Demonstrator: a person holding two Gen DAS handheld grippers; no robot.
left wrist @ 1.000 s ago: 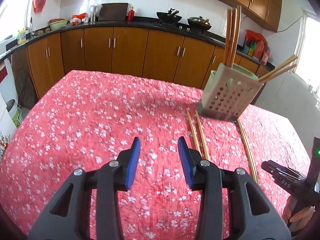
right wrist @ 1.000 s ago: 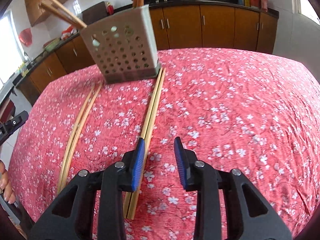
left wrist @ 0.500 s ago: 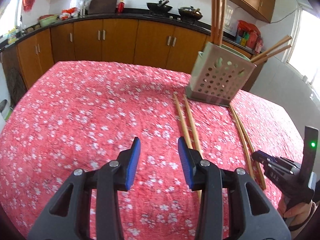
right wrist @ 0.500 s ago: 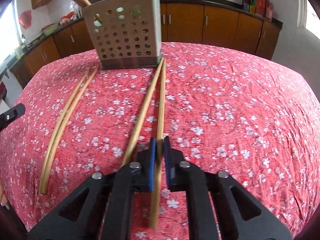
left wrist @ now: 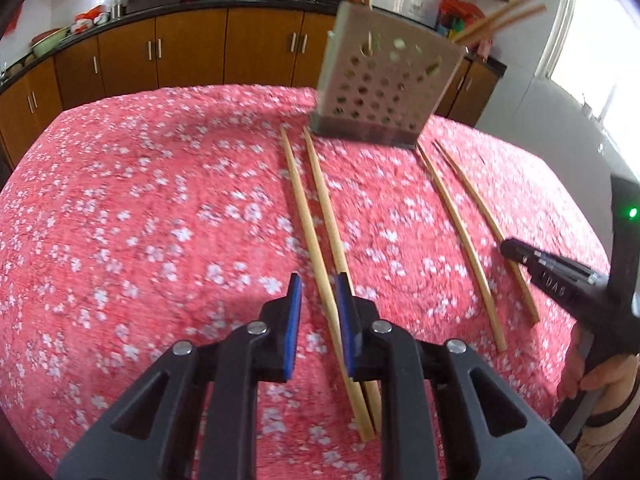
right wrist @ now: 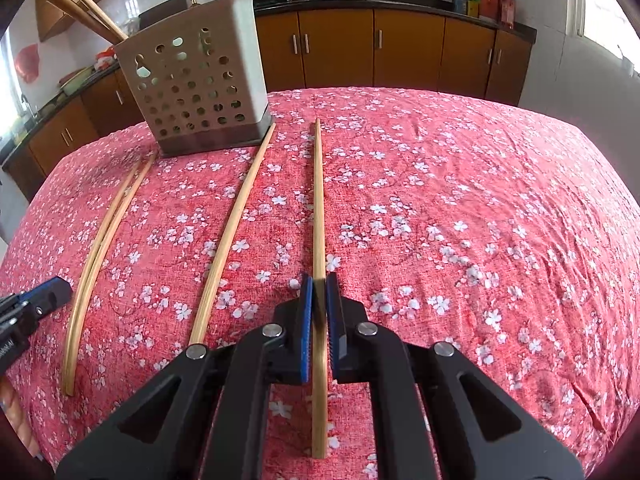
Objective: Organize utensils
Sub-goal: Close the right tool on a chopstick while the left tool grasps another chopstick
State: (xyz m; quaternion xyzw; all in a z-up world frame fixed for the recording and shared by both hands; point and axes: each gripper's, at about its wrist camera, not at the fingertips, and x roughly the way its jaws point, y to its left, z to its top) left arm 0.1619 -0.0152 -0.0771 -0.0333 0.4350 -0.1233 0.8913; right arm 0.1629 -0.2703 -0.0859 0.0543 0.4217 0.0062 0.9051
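Chopstick (right wrist: 318,200) pinched in right hand-held gripper (right wrist: 319,292), seemingly, right view only.

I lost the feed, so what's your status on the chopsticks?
Right tool shut on one chopstick. Left tool closing around a chopstick, pads not yet on it. Holder upright ahead, path clear.
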